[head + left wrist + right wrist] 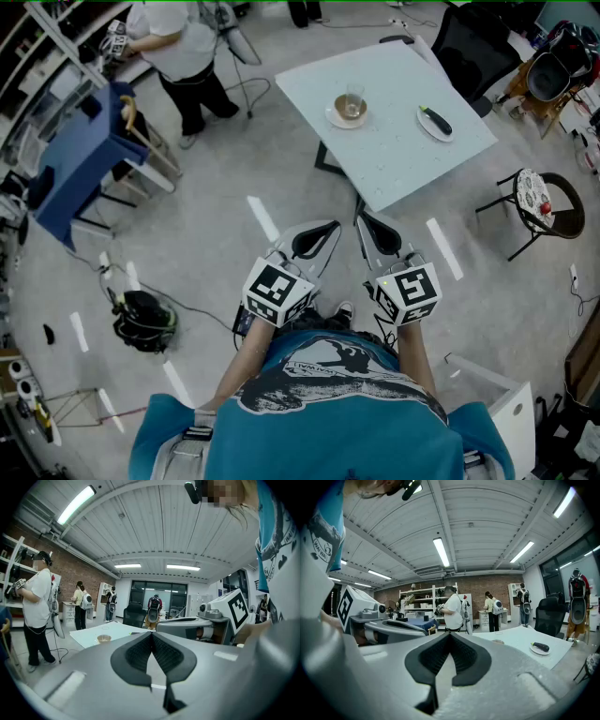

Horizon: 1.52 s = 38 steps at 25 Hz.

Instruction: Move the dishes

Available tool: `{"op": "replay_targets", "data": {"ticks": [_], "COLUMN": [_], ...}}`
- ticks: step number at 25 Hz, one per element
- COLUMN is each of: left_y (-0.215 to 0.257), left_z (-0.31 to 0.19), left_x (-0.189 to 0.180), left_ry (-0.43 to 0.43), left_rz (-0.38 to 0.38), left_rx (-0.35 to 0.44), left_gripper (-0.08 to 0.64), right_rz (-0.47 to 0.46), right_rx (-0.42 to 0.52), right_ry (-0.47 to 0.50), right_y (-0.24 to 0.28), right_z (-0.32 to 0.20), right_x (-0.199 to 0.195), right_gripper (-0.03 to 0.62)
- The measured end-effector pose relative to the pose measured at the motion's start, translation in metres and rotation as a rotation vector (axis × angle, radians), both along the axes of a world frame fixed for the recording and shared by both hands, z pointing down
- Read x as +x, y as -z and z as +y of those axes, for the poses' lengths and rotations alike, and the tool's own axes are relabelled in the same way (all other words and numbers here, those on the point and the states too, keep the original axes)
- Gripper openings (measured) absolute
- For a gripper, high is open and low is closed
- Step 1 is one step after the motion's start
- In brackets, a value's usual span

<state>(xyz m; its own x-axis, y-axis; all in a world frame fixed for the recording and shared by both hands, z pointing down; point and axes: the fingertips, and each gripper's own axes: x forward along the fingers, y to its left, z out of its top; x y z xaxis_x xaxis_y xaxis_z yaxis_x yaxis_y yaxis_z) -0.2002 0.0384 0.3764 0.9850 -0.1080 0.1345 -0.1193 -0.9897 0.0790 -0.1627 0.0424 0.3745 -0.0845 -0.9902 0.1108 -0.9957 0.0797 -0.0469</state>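
A pale table [394, 141] stands ahead of me on the grey floor. On it are a saucer holding a glass cup [350, 108] and a white plate with a dark aubergine-like thing [435, 122]. My left gripper [323, 232] and right gripper [368, 228] hang side by side short of the table's near corner, both shut and empty. In the left gripper view the jaws [151, 633] meet at the tips, with the cup [103, 638] far off to the left. The right gripper view shows its jaws [450, 633] closed, and the plate [540, 648] is distant at the right.
A person in a white shirt [183, 47] stands at the upper left beside a blue cart [80, 159]. A black stool [534, 197] is right of the table, a black chair [473, 42] behind it. A dark bag [142, 319] and cables lie on the floor at left.
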Motion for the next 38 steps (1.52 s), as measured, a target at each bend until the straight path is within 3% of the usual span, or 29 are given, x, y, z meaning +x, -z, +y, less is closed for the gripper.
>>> {"op": "replay_targets", "data": {"ticks": [5,19,38], "left_y": [-0.01,-0.013,-0.022], "left_z": [0.01,0.01,0.035], "left_x": [-0.007,0.005,0.045], "left_ry": [-0.003,0.009,0.045], "left_rz": [-0.041,-0.057,-0.068], "left_rx": [-0.01,-0.001,0.007], "left_gripper": [0.011,0.011,0.011], "right_rz": [-0.024,-0.071,-0.035], "right_rx": [-0.036,-0.028,-0.067], "right_ry": [0.008,-0.008,0.036], "right_y": [-0.011,-0.017,-0.038], "right_z": [0.007,0.012,0.043], "right_x": [-0.008,0.01,0.048], "right_gripper": [0.0,0.0,0.0]}}
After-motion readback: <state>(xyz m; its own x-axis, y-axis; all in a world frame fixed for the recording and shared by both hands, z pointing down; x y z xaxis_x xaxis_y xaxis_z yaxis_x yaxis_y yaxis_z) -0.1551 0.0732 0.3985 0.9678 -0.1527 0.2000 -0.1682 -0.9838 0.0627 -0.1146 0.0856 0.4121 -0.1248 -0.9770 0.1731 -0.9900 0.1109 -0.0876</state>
